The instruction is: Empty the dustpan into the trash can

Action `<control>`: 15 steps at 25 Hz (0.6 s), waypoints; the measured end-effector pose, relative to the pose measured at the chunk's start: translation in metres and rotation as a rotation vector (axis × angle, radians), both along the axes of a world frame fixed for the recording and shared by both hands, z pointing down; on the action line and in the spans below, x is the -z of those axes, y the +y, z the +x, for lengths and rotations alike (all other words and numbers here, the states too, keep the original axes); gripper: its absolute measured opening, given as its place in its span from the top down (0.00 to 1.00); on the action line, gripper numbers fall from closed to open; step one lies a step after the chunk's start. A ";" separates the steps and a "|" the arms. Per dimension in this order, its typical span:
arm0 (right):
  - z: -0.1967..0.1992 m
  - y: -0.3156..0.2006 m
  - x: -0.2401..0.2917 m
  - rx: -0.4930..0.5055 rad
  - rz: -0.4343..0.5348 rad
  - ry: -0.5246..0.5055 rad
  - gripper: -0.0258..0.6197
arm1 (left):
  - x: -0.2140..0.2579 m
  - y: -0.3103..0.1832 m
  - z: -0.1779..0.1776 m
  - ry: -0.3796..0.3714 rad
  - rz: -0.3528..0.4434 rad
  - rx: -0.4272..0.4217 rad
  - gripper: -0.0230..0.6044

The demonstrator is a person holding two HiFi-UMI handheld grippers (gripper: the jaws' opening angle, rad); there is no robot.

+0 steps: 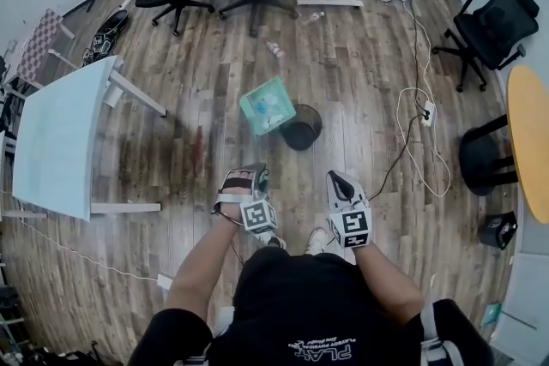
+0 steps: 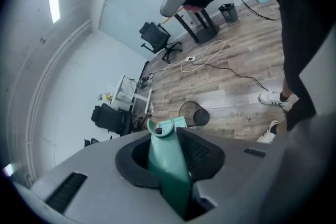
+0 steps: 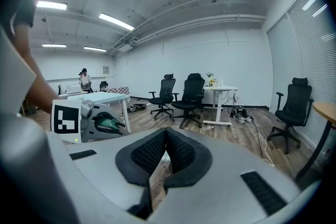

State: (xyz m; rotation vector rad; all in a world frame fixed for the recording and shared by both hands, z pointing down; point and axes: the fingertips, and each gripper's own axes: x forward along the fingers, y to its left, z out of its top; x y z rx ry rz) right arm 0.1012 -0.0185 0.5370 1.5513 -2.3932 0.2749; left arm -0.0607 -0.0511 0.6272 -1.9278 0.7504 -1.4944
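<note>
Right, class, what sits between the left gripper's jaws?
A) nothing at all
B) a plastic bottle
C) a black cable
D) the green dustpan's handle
D: in the left gripper view the left gripper is clamped on the green dustpan's handle, and the head view shows the pan end next to the black trash can.

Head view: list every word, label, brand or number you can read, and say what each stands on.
"PLAY": white print on the person's black shirt, seen upside down.
The rest of that print: too small to read.
No other words or numbers show.
</note>
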 end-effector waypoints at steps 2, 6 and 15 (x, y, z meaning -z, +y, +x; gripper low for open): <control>0.003 0.001 -0.001 -0.004 0.003 -0.005 0.92 | -0.005 0.006 0.007 -0.041 -0.005 -0.049 0.80; 0.010 -0.001 0.002 -0.014 0.017 -0.018 0.92 | -0.012 0.017 0.022 -0.100 -0.044 -0.126 0.80; 0.025 0.008 0.006 -0.024 0.027 -0.032 0.92 | -0.022 0.022 0.051 -0.262 0.032 -0.276 0.81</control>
